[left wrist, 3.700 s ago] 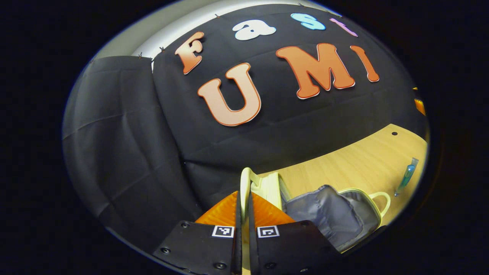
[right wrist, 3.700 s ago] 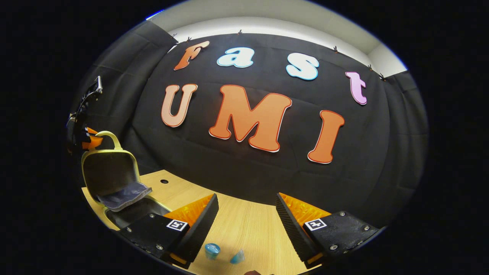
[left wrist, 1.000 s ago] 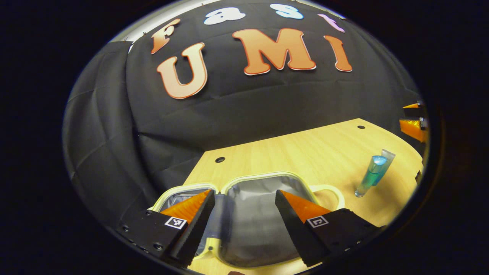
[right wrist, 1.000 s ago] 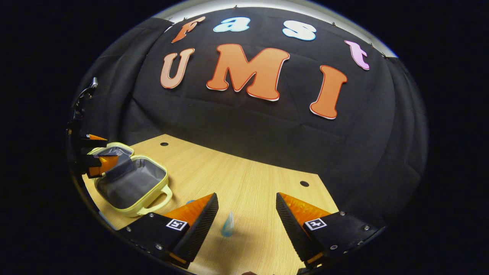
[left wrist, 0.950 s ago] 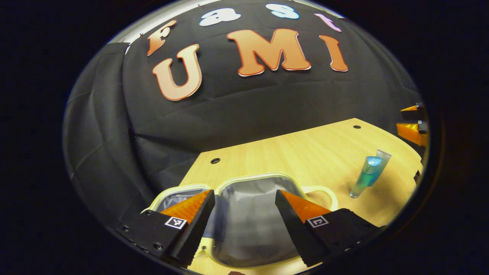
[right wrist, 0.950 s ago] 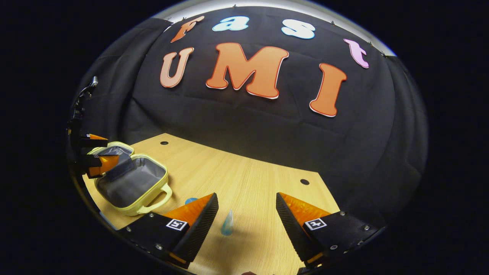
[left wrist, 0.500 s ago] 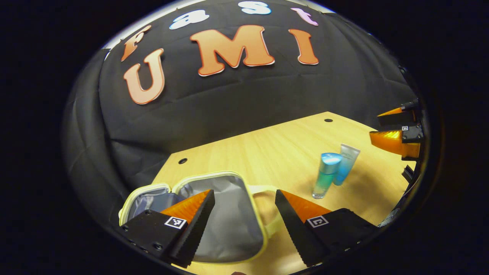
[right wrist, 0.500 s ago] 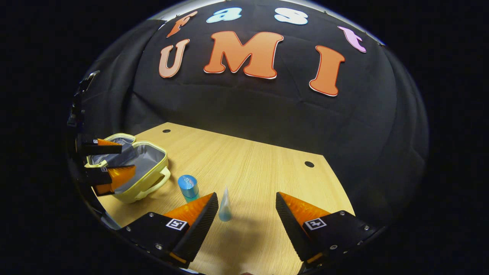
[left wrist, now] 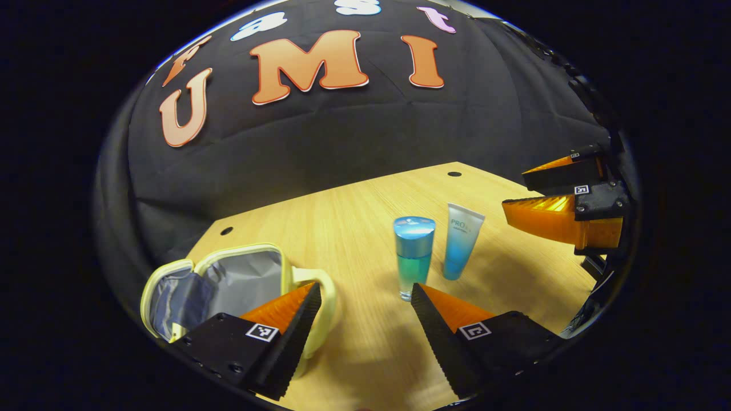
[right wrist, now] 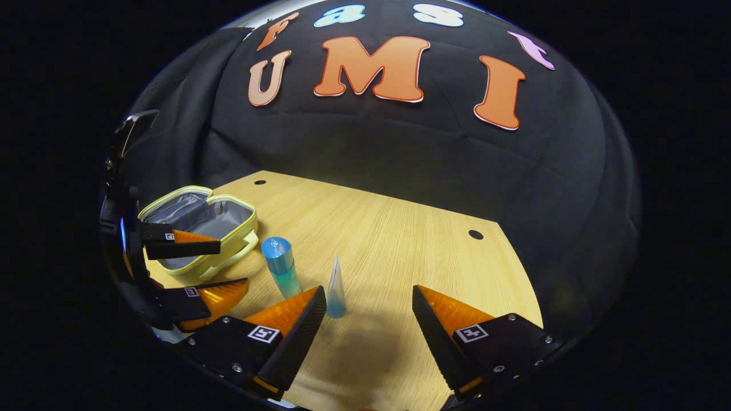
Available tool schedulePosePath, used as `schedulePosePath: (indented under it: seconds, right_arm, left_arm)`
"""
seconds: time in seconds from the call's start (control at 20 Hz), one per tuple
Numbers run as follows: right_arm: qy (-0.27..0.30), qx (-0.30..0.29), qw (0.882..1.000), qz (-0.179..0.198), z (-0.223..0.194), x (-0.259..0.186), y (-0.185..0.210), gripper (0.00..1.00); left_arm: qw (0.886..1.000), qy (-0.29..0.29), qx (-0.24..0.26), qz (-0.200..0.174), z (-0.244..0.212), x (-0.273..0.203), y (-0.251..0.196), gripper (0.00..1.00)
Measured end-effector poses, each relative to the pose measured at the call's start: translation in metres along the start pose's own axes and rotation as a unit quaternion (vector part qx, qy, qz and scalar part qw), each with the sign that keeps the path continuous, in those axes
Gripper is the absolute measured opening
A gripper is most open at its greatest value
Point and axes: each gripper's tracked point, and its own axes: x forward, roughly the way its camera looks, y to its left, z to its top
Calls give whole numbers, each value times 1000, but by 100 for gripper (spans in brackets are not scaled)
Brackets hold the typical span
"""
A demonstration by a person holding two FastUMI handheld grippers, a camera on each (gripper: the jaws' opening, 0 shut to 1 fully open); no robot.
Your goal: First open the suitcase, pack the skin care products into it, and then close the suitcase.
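Observation:
The small yellow suitcase (left wrist: 240, 252) lies open at the table's left end, its grey lining showing; the right gripper view has it at the far left (right wrist: 237, 242). A blue-capped bottle (left wrist: 413, 257) and a pale blue tube (left wrist: 461, 240) stand upright side by side to its right. My left gripper (left wrist: 365, 291) is open, with the bottle just beyond its right finger and the case's handle by its left finger. My right gripper (right wrist: 368, 297) is open, low over the table, the tube (right wrist: 336, 288) next to its left fingertip and the bottle (right wrist: 281, 268) further left.
The wooden table (right wrist: 400, 245) has small round holes near its back corners and ends at the black cloth wall. In the left gripper view the right gripper (left wrist: 514, 191) hangs at the far right; in the right gripper view the left gripper (right wrist: 233, 264) sits beside the case.
My left gripper let go of the case lid, which now lies flat open, and swung right from over the case to the bottle. The right gripper tipped down nearer the tube.

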Motion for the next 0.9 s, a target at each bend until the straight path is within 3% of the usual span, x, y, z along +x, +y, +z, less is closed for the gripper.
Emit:
schedulePosePath:
  seconds: [0.25,0.35,0.7,0.8,0.85,0.9]
  right_arm:
    - [6,-11,1000,22,-10,6,7,96]
    - [11,-13,999,29,-12,10,8,96]
    - [21,-19,999,35,-21,21,8,96]
    - [25,-18,999,34,-27,22,4,96]
    - [27,-15,999,35,-28,24,5,96]
    - [30,-12,999,37,-30,26,7,96]
  left_arm:
    - [1000,3,-23,-4,-16,29,-16,96]
    - [999,3,-34,-7,-19,43,-19,91]
    - [998,-3,-46,-37,-7,78,-38,87]
    - [998,-8,-42,-41,-4,84,-39,71]
    - [999,-8,-36,-35,-2,89,-37,55]
    - [999,-8,-34,-38,-3,99,-38,53]
